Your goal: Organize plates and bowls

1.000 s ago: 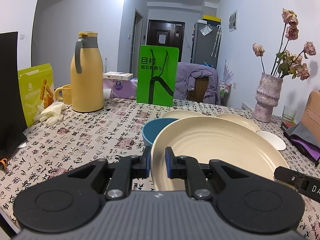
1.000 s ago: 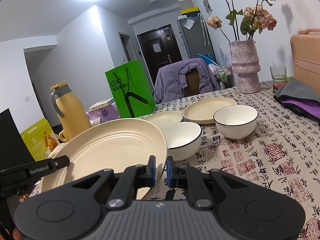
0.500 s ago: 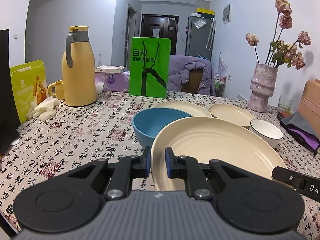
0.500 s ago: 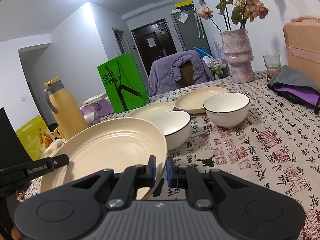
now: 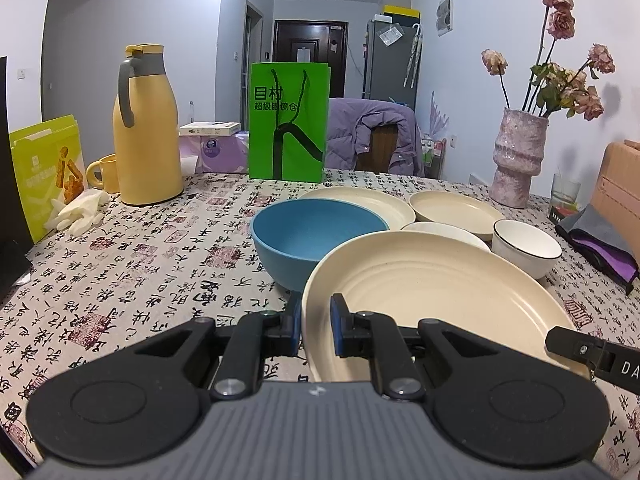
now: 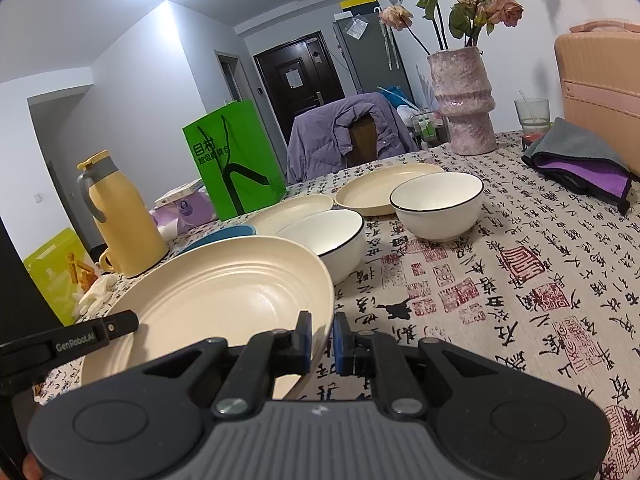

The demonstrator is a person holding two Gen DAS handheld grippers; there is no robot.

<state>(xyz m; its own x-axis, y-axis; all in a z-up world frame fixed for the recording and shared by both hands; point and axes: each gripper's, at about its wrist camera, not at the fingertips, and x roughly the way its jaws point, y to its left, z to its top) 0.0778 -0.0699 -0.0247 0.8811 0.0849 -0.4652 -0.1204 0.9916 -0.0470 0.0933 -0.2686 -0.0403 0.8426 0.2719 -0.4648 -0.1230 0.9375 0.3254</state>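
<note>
two grippers, left and right, jaws nearly closed, pinching opposite rims of cream plate.

The large cream plate sits lower now — a second ago it hid most of the blue bowl in the left wrist view; now the bowl's whole rim shows beyond it, and the white bowl and the far cream plates come into sight past its far edge. In the right wrist view the plate has levelled out, closer to the patterned surface, and the nearer white bowl rises above its rim.
</note>
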